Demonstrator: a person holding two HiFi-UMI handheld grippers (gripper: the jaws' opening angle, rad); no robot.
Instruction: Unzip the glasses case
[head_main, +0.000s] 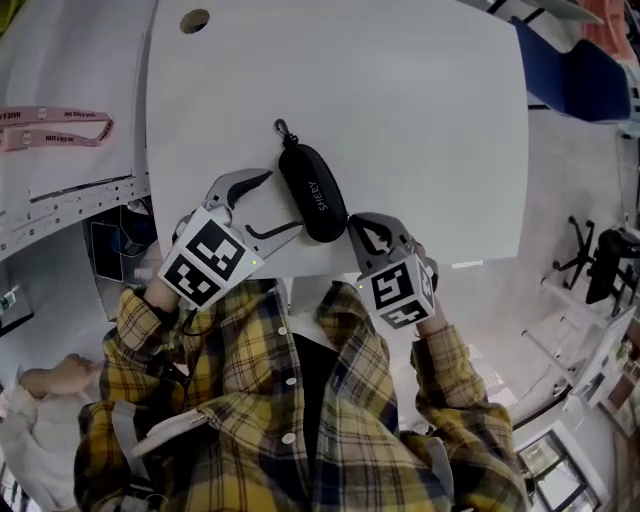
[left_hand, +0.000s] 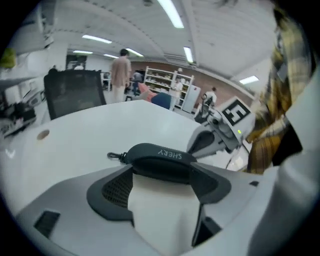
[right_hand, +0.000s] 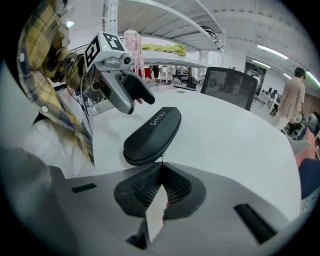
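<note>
Black glasses case (head_main: 312, 192) mid-frame on the white bench (head_main: 420, 120). Left gripper (head_main: 278, 204) is spread wide against its side, right gripper (head_main: 358, 232) pinched tight on the zipper pull (right_hand: 160, 159).

A black glasses case (head_main: 312, 192) lies on the white table (head_main: 420, 110).

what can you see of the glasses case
The glasses case is a black, oblong, fabric-looking shell with white SHERY lettering. It looks zipped shut and lies flat near the white table's front edge. A small clip sits at its far end. The right gripper pinches its zipper pull; the open left gripper faces its long side.
</note>
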